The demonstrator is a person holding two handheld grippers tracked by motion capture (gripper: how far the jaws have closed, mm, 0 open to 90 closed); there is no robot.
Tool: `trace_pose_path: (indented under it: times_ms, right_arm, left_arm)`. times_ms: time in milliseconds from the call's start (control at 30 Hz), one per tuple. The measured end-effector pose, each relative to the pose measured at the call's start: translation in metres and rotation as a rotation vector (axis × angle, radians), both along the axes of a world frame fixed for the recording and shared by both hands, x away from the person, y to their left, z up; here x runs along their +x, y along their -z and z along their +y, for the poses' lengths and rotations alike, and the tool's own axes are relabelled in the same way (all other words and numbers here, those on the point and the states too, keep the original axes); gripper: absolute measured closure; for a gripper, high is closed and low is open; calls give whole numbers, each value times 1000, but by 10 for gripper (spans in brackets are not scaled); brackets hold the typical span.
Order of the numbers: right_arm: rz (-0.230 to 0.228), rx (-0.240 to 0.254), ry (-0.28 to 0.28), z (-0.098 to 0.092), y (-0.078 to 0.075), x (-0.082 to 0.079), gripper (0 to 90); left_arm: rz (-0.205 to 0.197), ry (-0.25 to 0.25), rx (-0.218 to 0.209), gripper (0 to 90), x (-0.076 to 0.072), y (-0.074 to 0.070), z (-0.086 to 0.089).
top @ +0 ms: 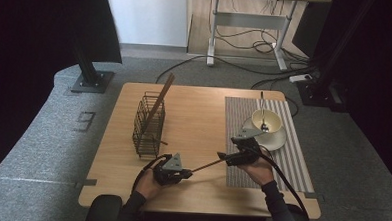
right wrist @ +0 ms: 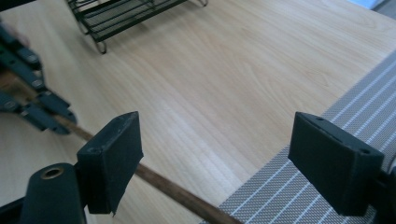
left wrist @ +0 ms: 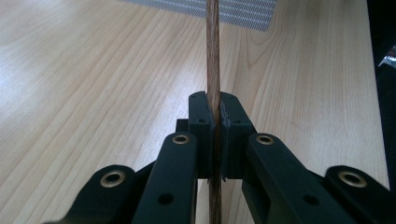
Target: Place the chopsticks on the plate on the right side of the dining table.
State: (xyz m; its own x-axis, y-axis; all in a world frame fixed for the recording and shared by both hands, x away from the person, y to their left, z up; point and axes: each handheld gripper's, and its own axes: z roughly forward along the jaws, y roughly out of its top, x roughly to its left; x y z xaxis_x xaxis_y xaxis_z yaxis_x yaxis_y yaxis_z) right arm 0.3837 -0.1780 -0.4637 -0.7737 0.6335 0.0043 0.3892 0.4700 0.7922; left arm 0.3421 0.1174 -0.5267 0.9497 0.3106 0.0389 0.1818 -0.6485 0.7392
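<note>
A: From the high view?
B: The left gripper (top: 183,173) and right gripper (top: 223,156) meet along a wooden stick (top: 206,165) above the table (top: 198,120).
A: Left gripper view?
B: Jaws clamped on the stick.
A: Right gripper view?
B: Jaws wide apart, the stick beneath one pad (right wrist: 114,158), ungripped.

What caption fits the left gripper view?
Left gripper shut on a wooden stick above the table.

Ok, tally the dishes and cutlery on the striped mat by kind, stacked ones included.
Bowl: 1
Saucer under it: 1
Spoon standing in the bowl: 1
Total on the striped mat: 3
</note>
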Motion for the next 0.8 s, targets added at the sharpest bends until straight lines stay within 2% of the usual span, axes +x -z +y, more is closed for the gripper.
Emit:
trace_pose_path:
  times_ms: [300, 400, 667, 800]
  right_arm:
    - [70, -93, -138, 19, 15, -3, 137]
    - [68, -135, -170, 25, 19, -5, 157]
    - [49, -235, -273, 35, 25, -11, 397]
    - [53, -284, -314, 38, 27, -13, 481]
  left_arm:
    - [27, 16, 39, 848, 2, 0, 4]
    - [33, 26, 49, 848, 2, 0, 5]
    - [37, 52, 78, 848, 1, -1, 4]
    - [35, 55, 77, 847, 0, -1, 3]
